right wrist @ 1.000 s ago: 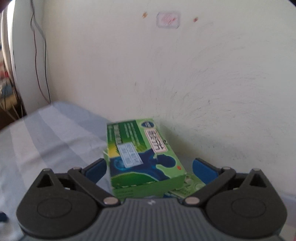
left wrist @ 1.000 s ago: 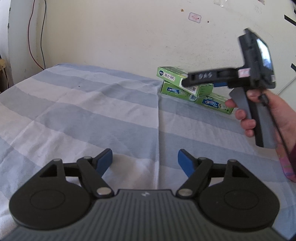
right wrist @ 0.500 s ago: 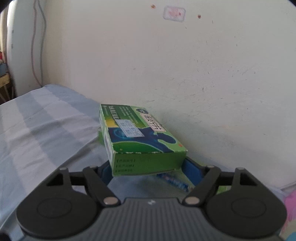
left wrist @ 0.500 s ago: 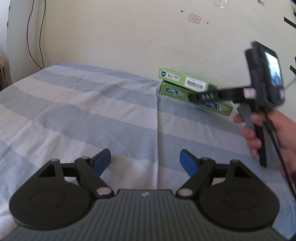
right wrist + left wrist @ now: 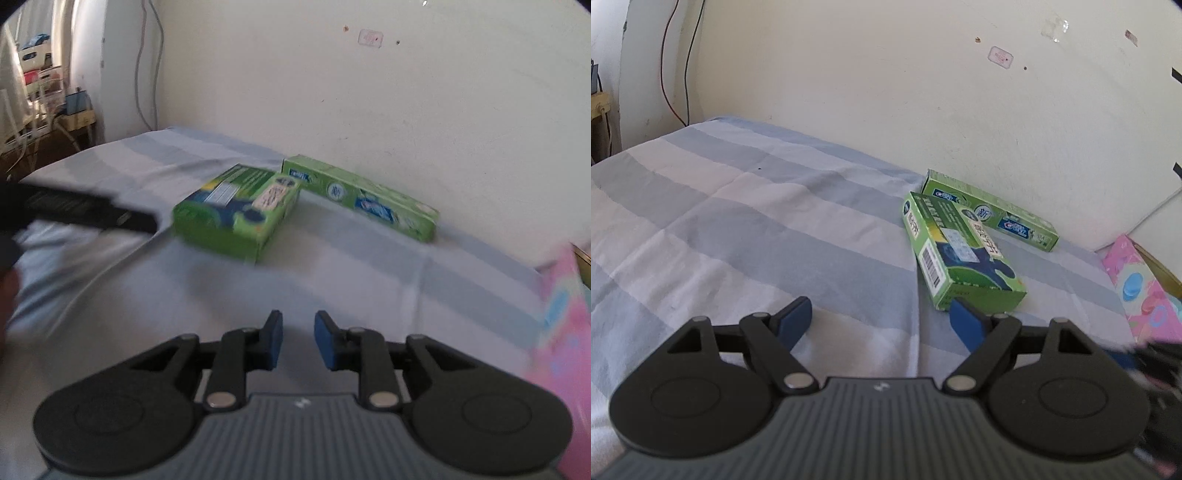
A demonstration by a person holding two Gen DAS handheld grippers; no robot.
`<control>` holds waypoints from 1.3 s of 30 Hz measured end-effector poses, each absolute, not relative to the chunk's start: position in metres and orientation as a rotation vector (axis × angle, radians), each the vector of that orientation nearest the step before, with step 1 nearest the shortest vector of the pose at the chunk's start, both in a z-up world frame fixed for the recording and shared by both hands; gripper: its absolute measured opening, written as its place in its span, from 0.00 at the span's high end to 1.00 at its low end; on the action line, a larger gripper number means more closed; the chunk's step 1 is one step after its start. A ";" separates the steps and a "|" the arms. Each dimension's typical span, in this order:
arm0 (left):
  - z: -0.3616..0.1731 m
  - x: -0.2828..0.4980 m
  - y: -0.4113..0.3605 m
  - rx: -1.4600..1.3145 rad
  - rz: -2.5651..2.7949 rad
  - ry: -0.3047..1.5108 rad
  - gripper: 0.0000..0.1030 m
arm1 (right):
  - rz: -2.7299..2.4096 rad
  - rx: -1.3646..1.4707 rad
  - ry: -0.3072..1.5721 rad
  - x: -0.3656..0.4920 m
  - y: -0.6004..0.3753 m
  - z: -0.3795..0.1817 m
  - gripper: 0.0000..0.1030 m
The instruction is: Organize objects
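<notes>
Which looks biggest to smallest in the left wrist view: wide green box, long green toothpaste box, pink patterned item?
1. Wide green box, though it sits nearer the camera.
2. Long green toothpaste box.
Pink patterned item: unranked; the frame edge cuts it off.

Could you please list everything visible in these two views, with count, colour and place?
short box: one, green with a blue picture, on the sheet in front of the long box, angled to it.
long toothpaste box: one, green, flat on the sheet along the wall.
bed sheet: one, blue and white stripes, covering the bed.
wall: one, cream and marked, behind the bed.
cables: a red and a dark one, hanging down the wall at far left.
pink patterned item: one, at the bed's right edge; what it is, unclear.
cluttered shelves: far left of the right wrist view, blurred.
left tool: one, black with blue pads, open, empty.
right tool: one, same colours, shut, empty.
</notes>
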State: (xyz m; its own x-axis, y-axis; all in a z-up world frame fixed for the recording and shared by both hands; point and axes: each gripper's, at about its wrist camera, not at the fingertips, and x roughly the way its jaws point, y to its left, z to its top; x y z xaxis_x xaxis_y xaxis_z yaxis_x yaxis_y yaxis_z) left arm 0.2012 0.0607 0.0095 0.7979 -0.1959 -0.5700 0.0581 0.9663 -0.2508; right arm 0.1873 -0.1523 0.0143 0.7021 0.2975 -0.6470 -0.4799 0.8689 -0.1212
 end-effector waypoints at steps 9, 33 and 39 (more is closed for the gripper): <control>0.009 0.197 0.063 -0.231 -0.125 0.628 0.19 | 0.430 -0.169 0.628 0.163 -0.169 0.026 0.46; 0.009 0.199 0.066 -0.206 -0.069 0.633 0.19 | 0.424 0.060 0.671 0.187 -0.163 0.003 0.09; 0.008 0.198 0.064 -0.201 -0.067 0.632 0.19 | 0.422 0.074 0.663 0.186 -0.164 0.004 0.08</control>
